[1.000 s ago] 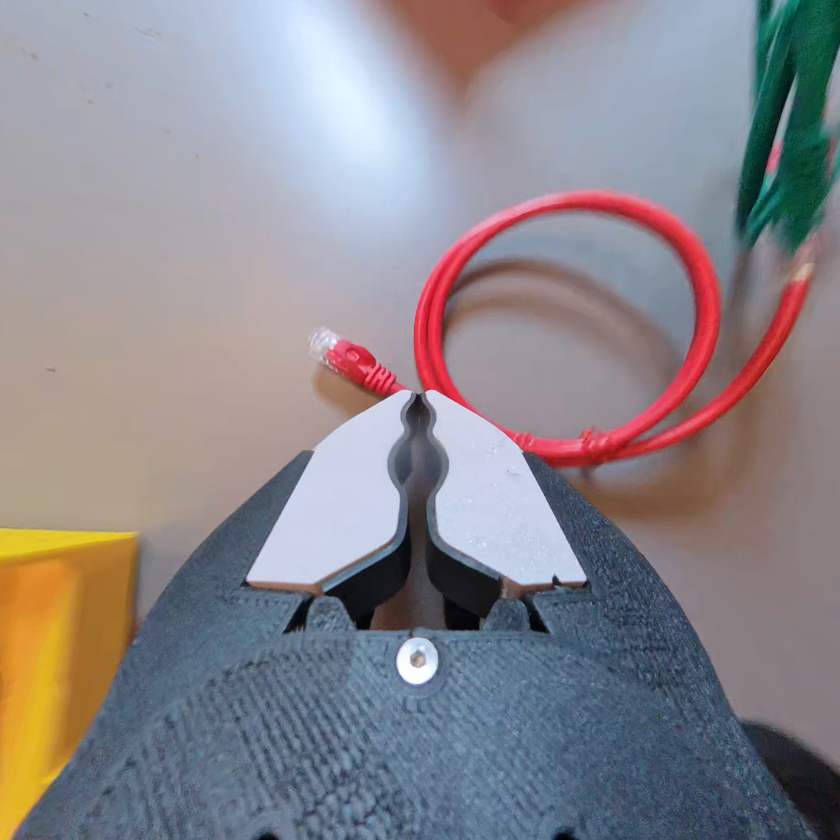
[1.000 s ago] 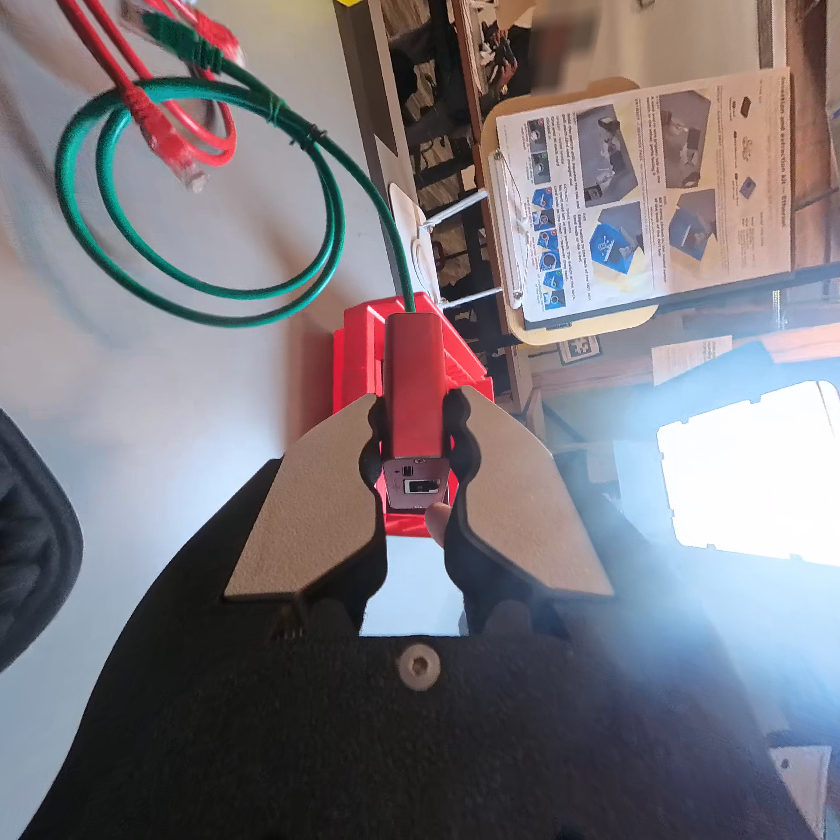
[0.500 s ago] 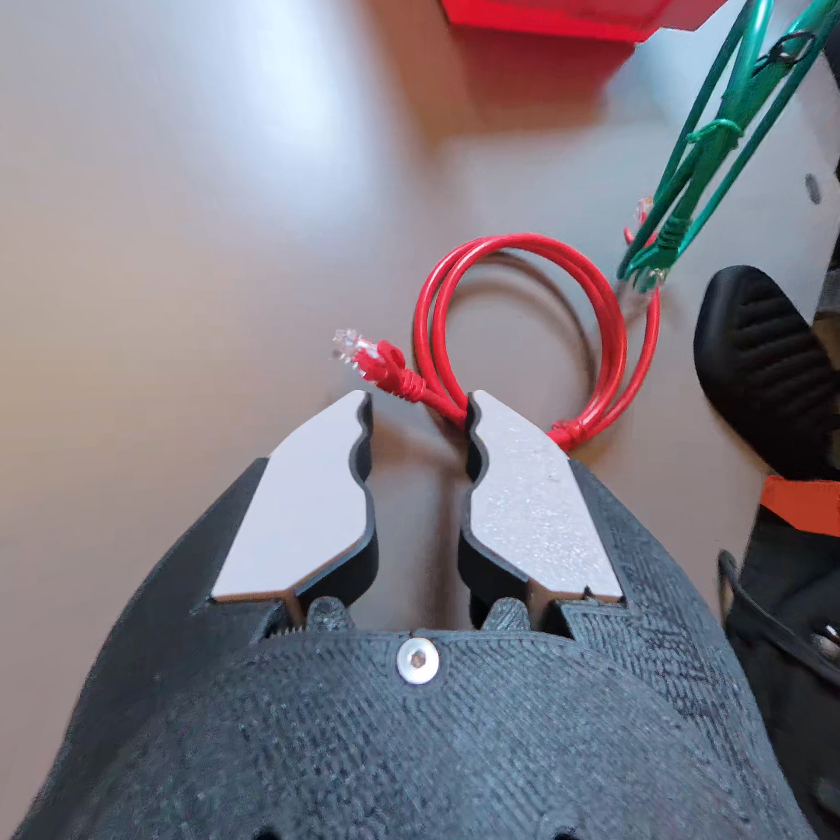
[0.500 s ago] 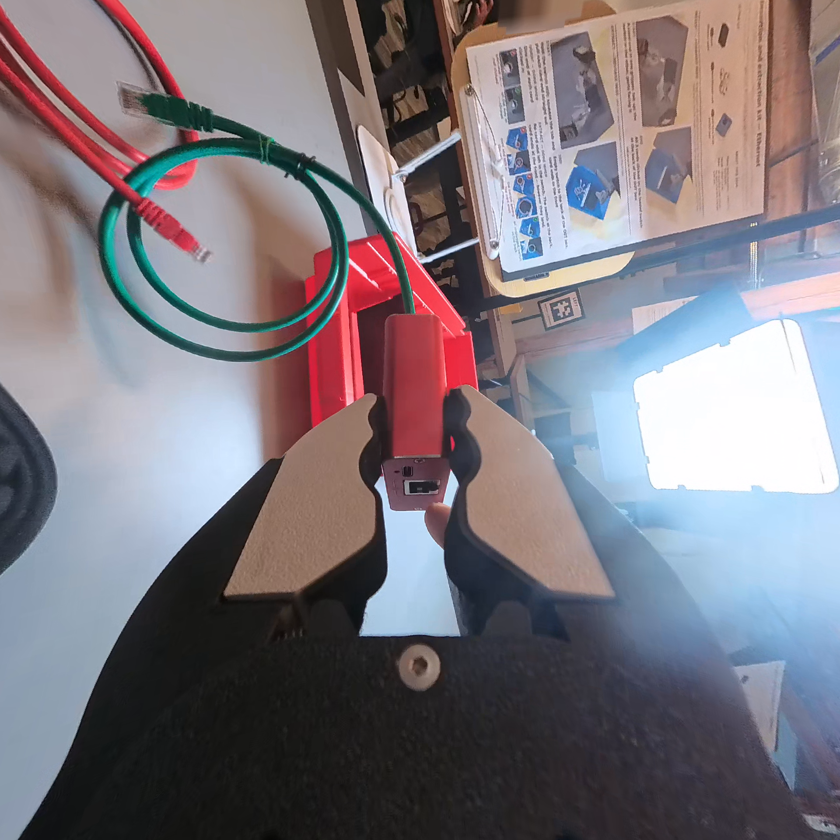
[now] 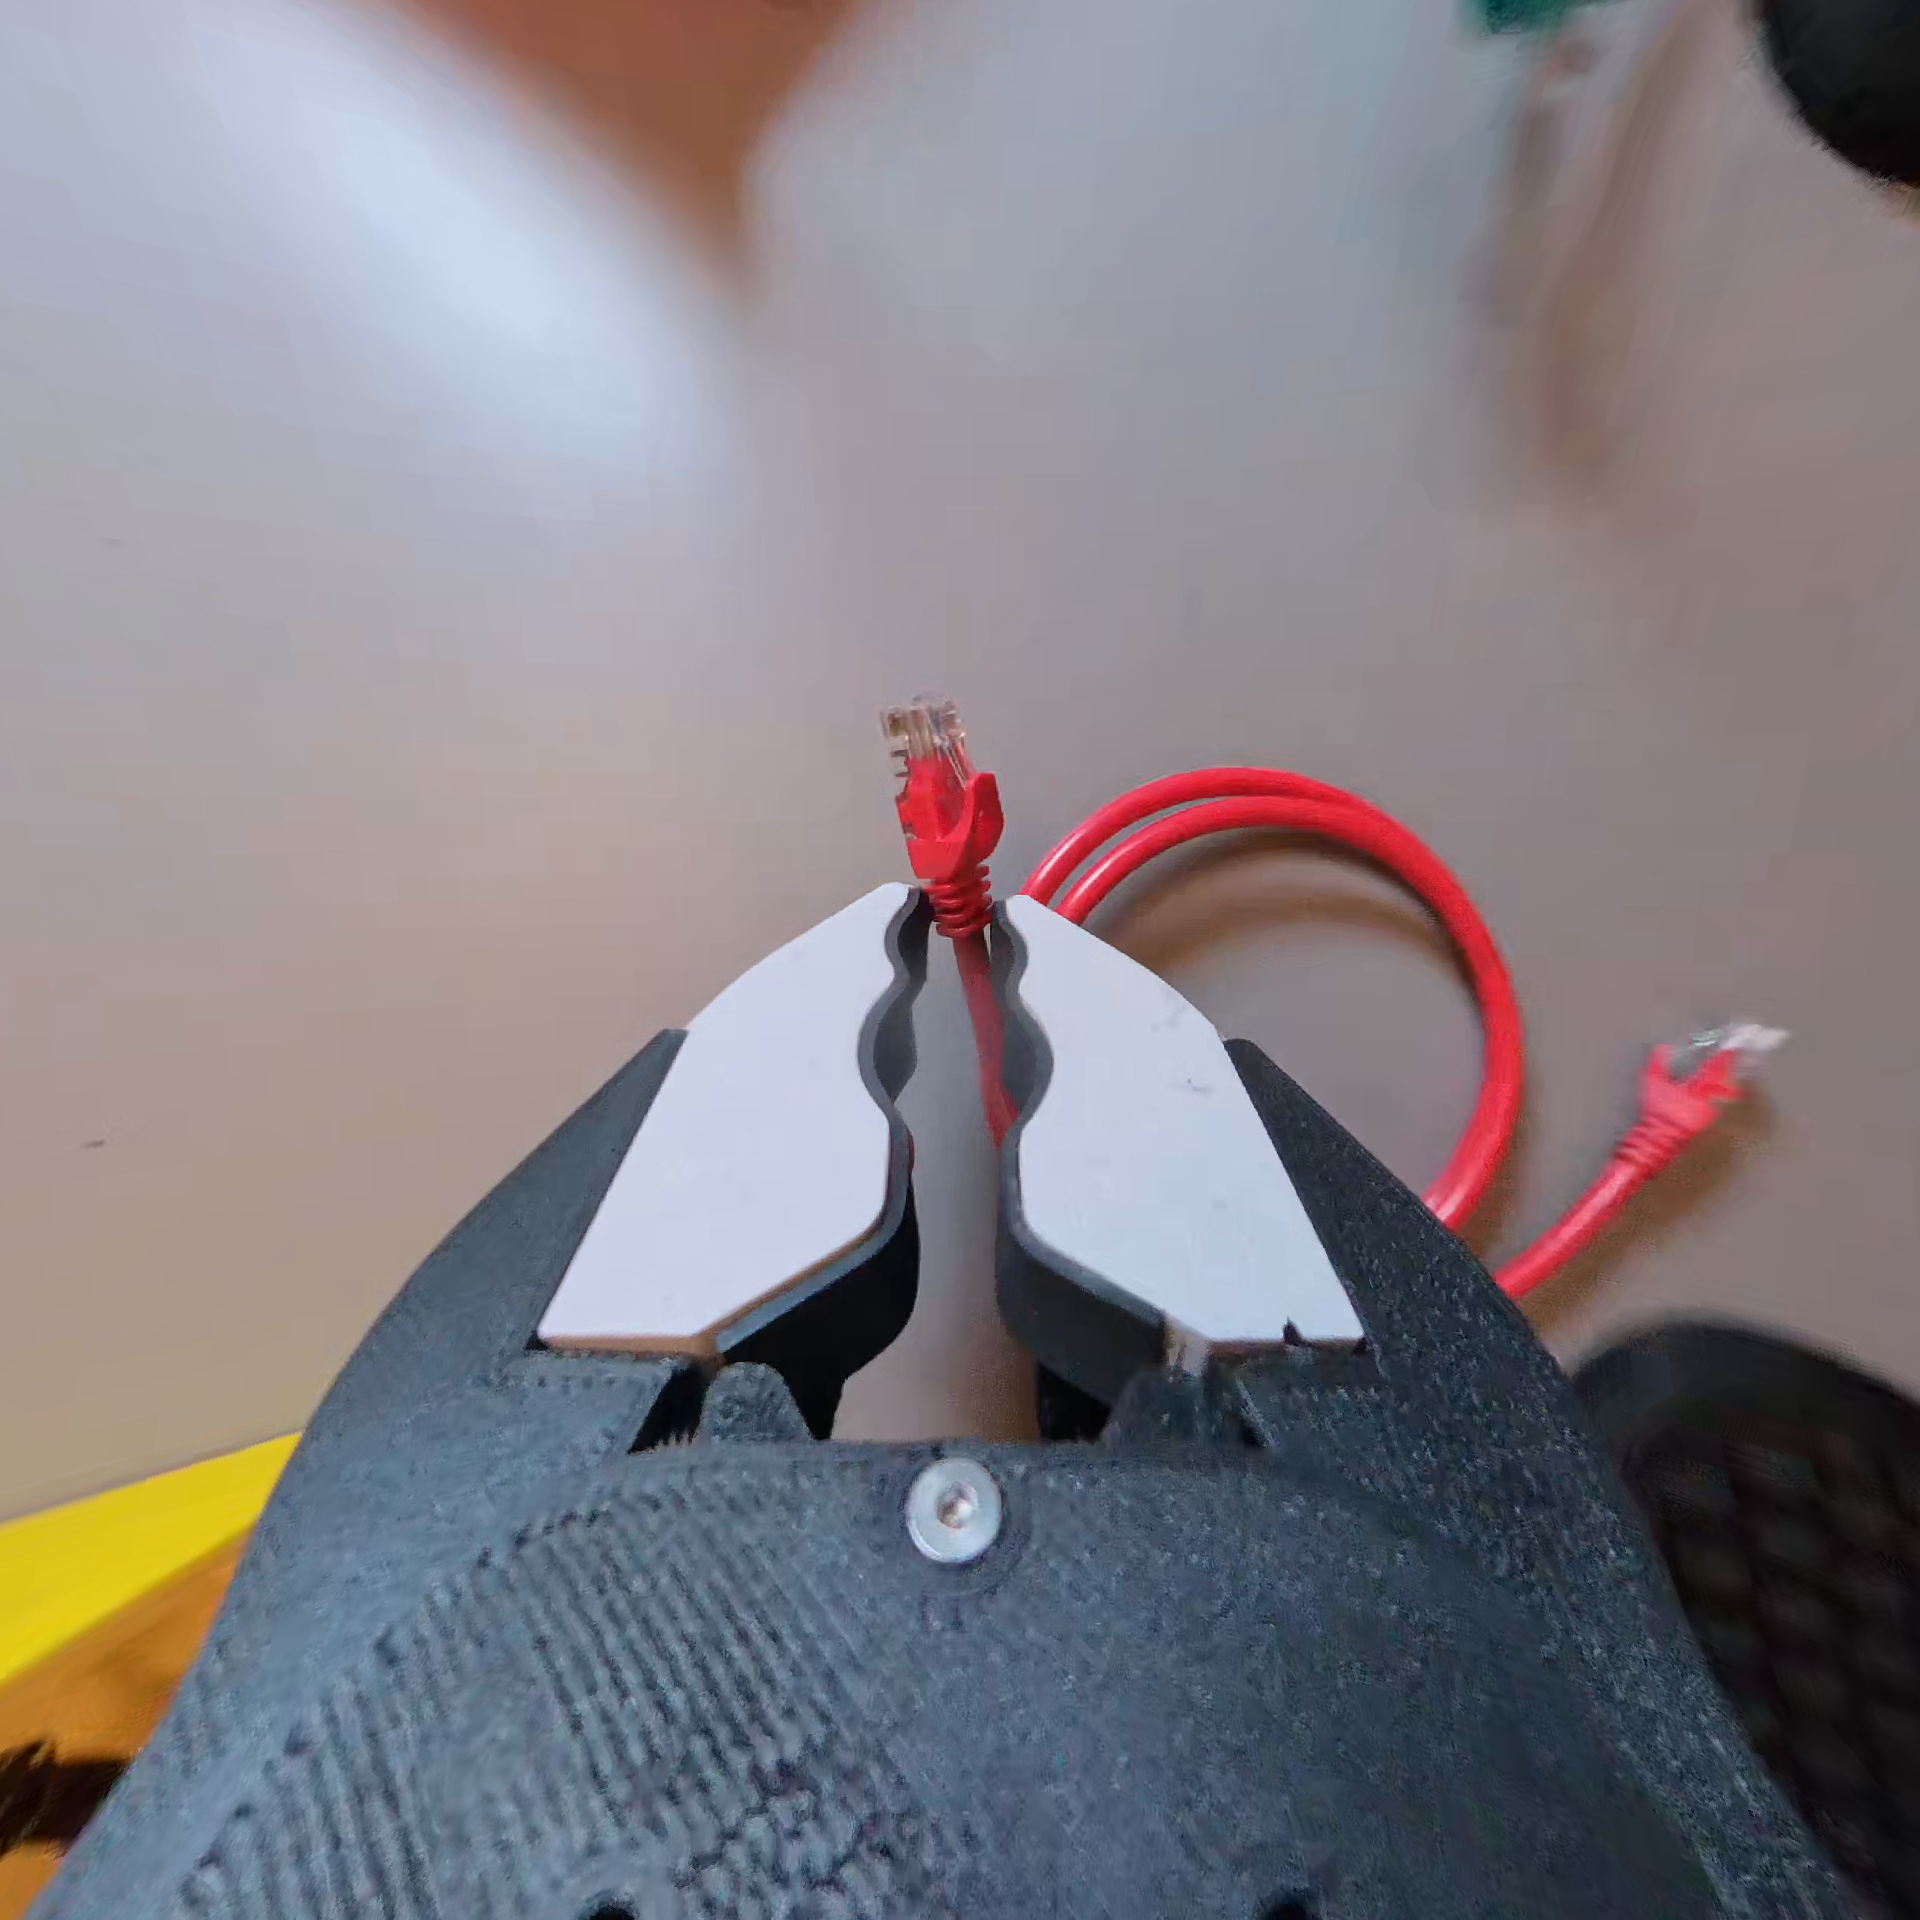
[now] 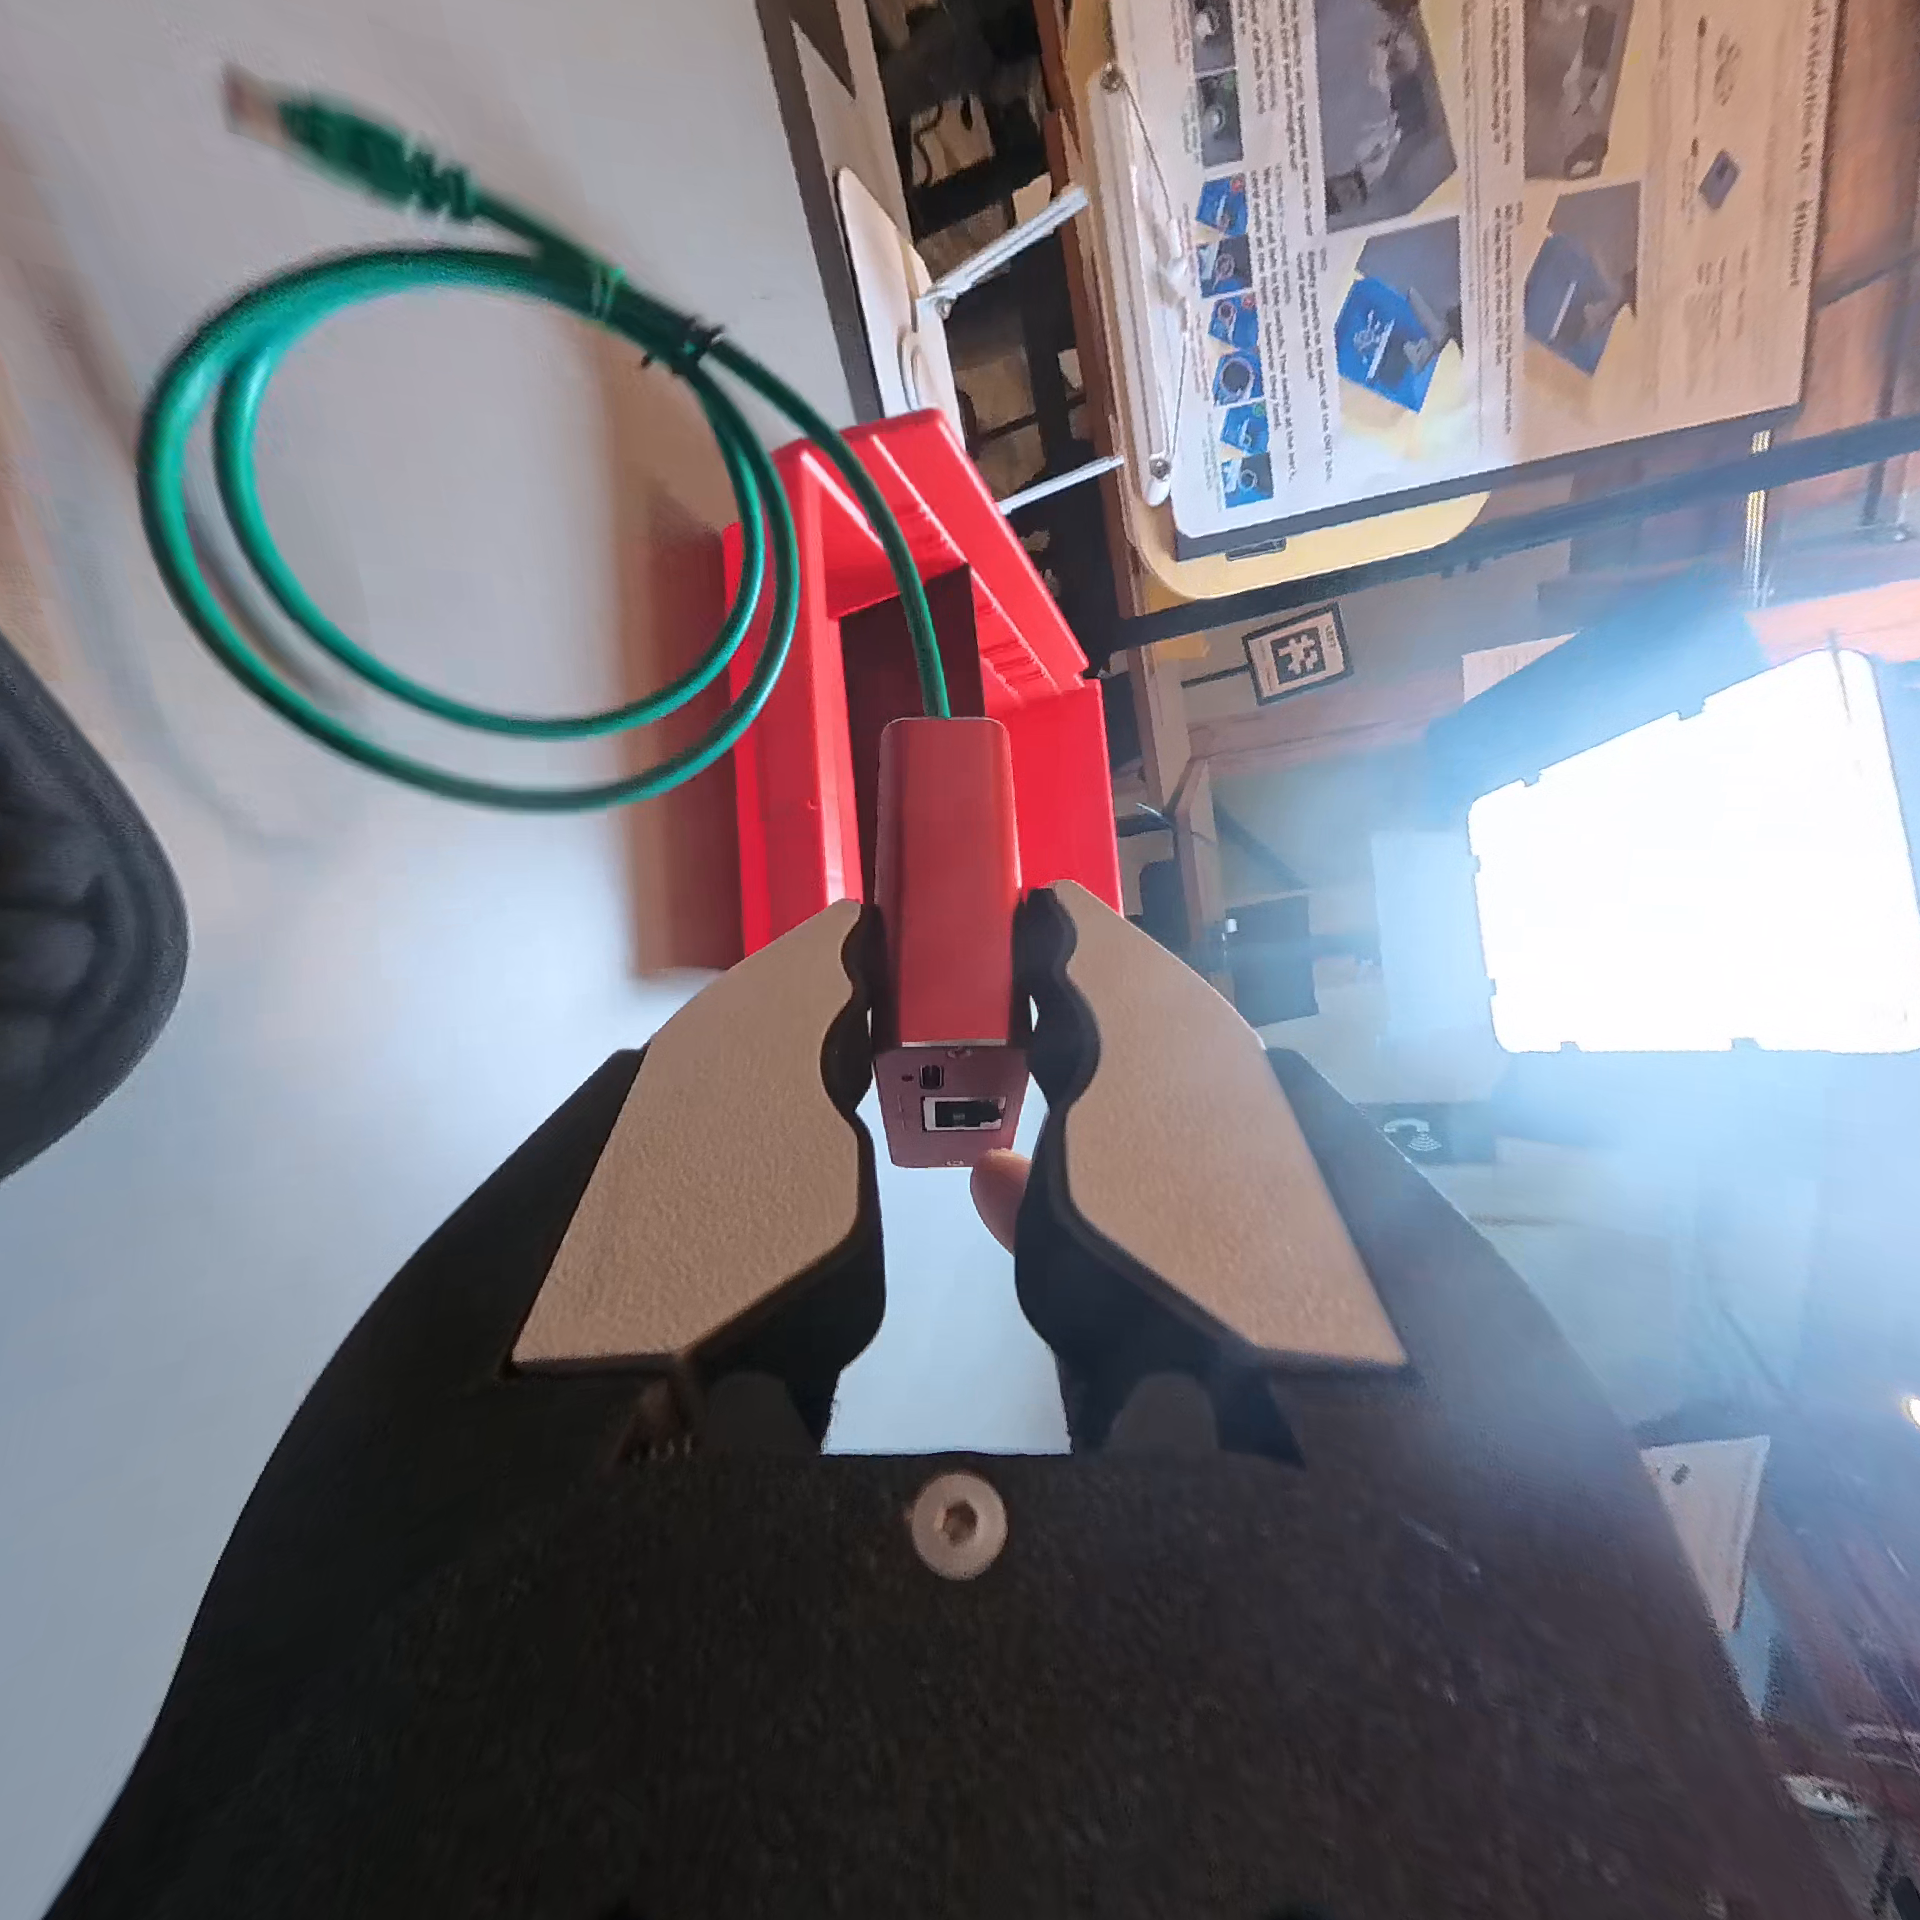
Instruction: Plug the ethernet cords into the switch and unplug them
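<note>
My left gripper (image 5: 956, 906) is shut on the red ethernet cord (image 5: 1475, 997) just behind one plug (image 5: 940, 795), which sticks up past the fingertips. The cord's coil hangs to the right and its other plug (image 5: 1688, 1091) is free. My right gripper (image 6: 945, 920) is shut on the red switch (image 6: 943, 894) and holds it above the table. A green ethernet cord (image 6: 468, 717) is plugged into the switch's far end. It coils to the left and its free plug (image 6: 343, 135) lies at the upper left.
A red bin (image 6: 925, 644) stands on the grey table (image 6: 312, 1039) behind the switch. A yellow bin (image 5: 114, 1538) shows at the lower left of the left wrist view. A clipboard with a printed sheet (image 6: 1455, 260) stands past the table's edge. The other gripper's black body (image 6: 62, 914) is at the left. My hands' fingertips stand some 35 cm from each other.
My left gripper was open around the red cord half a second ago. It has shut on it behind the plug and lifted it. The right gripper keeps hold of the switch.
</note>
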Demonstrator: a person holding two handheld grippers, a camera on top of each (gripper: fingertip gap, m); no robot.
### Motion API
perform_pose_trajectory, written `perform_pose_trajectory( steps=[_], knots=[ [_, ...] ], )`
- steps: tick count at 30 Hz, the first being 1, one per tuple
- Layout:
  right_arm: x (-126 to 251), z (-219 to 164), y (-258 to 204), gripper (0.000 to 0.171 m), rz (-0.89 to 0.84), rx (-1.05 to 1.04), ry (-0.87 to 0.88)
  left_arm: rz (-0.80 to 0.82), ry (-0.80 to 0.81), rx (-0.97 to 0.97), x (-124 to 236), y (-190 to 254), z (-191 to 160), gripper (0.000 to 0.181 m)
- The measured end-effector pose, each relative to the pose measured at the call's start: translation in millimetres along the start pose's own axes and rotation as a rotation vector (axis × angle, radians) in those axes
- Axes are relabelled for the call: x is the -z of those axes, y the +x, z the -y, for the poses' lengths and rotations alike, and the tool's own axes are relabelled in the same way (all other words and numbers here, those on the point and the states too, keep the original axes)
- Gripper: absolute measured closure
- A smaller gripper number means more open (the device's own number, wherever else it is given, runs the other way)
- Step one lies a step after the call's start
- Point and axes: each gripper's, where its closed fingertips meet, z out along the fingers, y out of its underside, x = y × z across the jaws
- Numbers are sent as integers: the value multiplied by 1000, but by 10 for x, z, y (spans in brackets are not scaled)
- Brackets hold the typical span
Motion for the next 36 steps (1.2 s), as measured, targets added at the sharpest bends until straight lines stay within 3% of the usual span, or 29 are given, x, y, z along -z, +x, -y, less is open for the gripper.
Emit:
perform_pose_trajectory(
  steps=[2, 6, 13, 16, 22, 25, 29, 36],
  knots=[
    [-9, 12, -62, 145, 9, 10, 6, -109, 29, -16, 115, 110, -117, 170],
    [-85, 167, -138, 145, 31, 19, 45, -122, 52, -47, 75, 258, -135, 169],
    [-275, 531, -284, 145, 93, 50, 126, 98, 71, -4, -68, 327, -2, 158],
    [-337, 636, -372, 145, 116, 50, 165, 199, 49, -18, -80, 268, -95, 160],
    [-481, 794, -584, 145, 172, 35, 202, 236, 110, -58, -185, 214, -109, 169],
    [-534, 843, -652, 144, 180, 26, 217, 177, 174, -64, -93, 326, 20, 170],
    [-622, 981, -751, 144, 162, 69, 261, -104, 282, 17, 220, 754, 458, 170],
    [-495, 1550, -907, 145, 171, 149, 526, -272, 84, -120, 123, 1099, 643, 170]
  ],
)
